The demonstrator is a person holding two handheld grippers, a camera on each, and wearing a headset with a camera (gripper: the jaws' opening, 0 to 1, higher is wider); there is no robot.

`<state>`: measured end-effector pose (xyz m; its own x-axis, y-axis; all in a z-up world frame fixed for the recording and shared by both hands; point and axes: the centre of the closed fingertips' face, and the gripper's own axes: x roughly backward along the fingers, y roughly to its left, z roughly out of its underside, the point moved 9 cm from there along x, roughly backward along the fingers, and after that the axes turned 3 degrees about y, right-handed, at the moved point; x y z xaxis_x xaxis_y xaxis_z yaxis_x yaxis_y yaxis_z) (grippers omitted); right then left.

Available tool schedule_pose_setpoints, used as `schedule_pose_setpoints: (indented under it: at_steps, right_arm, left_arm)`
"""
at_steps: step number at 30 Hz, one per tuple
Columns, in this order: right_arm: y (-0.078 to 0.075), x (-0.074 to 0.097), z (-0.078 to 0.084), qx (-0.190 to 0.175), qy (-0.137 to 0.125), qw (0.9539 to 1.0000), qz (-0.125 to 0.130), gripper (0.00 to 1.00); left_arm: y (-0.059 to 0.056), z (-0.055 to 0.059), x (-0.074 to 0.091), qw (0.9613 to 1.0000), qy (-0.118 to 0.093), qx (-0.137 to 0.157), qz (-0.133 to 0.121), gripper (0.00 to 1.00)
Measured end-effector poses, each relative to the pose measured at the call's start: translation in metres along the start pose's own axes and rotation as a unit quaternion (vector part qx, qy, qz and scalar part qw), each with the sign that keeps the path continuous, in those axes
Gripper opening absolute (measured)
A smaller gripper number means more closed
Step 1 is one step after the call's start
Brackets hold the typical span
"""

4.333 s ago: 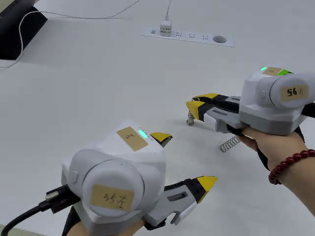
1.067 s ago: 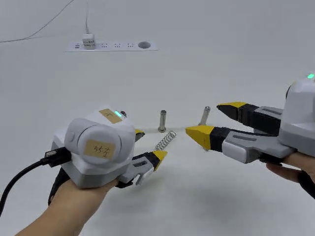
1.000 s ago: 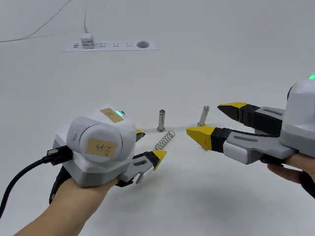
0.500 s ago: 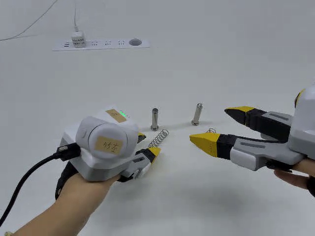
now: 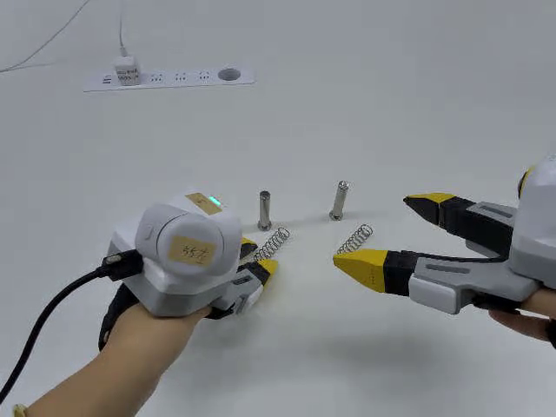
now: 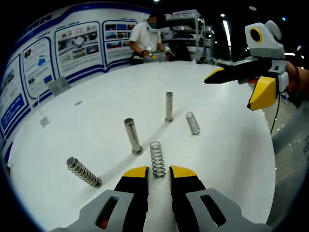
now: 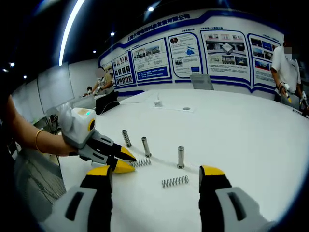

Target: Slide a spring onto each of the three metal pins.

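Two bare metal pins (image 5: 264, 211) (image 5: 339, 201) stand upright on the white table. A third pin (image 6: 83, 171) carries a spring. One loose spring (image 5: 272, 243) lies in front of the left bare pin, and my left gripper (image 5: 257, 254) is shut on its near end (image 6: 156, 162). A second loose spring (image 5: 354, 239) lies flat near the right pin, just ahead of my right gripper (image 5: 373, 230), which stands wide open with nothing in it. In the right gripper view that spring (image 7: 175, 181) lies between the pins (image 7: 180, 157) and the jaws.
A white power strip (image 5: 174, 78) with a plug and cable lies at the far side of the table. A black cable trails from the left gripper toward the lower left. People stand by the wall posters (image 7: 227, 48) in the background.
My left gripper has moved up to the spring and narrowed its jaws around the spring's end. My right gripper has drawn back from the pins, uncovering the second spring.
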<state>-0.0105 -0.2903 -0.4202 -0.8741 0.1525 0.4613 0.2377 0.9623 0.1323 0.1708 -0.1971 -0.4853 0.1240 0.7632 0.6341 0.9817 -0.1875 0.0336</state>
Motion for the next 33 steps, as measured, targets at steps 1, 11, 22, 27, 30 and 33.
schedule_pose_setpoints:
  at_steps: [1,11,22,27,30,33]
  right_arm:
    - [0.0,0.0,0.0,0.0,0.0,1.0,0.001,0.75]
    - [-0.001,0.004,0.004,-0.011,0.0,0.9999,0.01,0.74]
    - [-0.001,0.007,0.0,-0.025,-0.008,0.9996,0.009,0.74]
    - [-0.001,0.007,-0.006,-0.038,-0.02,0.999,0.006,0.74]
    - [0.001,0.006,-0.01,-0.04,-0.024,0.9989,0.0,0.72]
    - [0.004,0.005,-0.014,-0.047,-0.03,0.9984,-0.008,0.72]
  left_arm:
    - [0.0,0.0,0.0,1.0,0.001,0.0,0.0,0.17]
    - [0.0,0.001,-0.002,1.0,0.002,0.004,0.009,0.11]
    - [-0.006,-0.006,0.017,0.9992,-0.02,0.028,0.022,0.1]
    - [-0.006,-0.011,0.029,0.9981,-0.038,0.042,0.021,0.1]
    - [-0.007,-0.013,0.039,0.9974,-0.051,0.047,0.021,0.1]
    - [-0.008,-0.014,0.046,0.9967,-0.06,0.049,0.022,0.1]
